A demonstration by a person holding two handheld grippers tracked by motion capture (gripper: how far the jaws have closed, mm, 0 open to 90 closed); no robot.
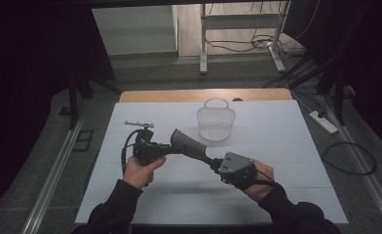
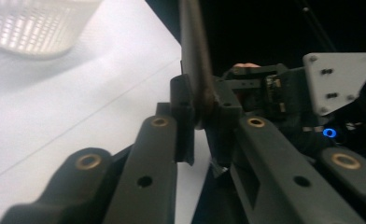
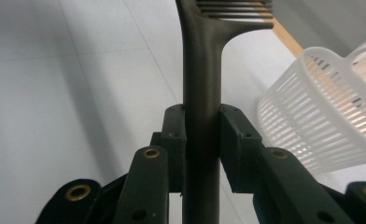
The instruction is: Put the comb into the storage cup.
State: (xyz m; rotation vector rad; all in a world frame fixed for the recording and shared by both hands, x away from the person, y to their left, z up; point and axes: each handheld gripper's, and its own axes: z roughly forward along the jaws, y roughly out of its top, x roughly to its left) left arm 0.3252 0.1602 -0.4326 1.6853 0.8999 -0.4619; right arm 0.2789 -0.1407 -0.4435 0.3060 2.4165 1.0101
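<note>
Your right hand-held gripper (image 3: 202, 140) is clamped on the dark slotted spatula's (image 1: 189, 144) handle; your left hand-held gripper (image 2: 199, 116) pinches its blade, the white basket (image 1: 215, 122) just beyond.

Dim room, grey floor (image 1: 179, 73), cables (image 1: 257, 43)

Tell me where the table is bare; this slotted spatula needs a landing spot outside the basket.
Free: the white table right of the basket, and the near strip in front of both hands. Also the left edge beyond the left tongs. Crowded: the middle, where both tongs, the right tongs too, grip the slotted spatula just before the basket.
</note>
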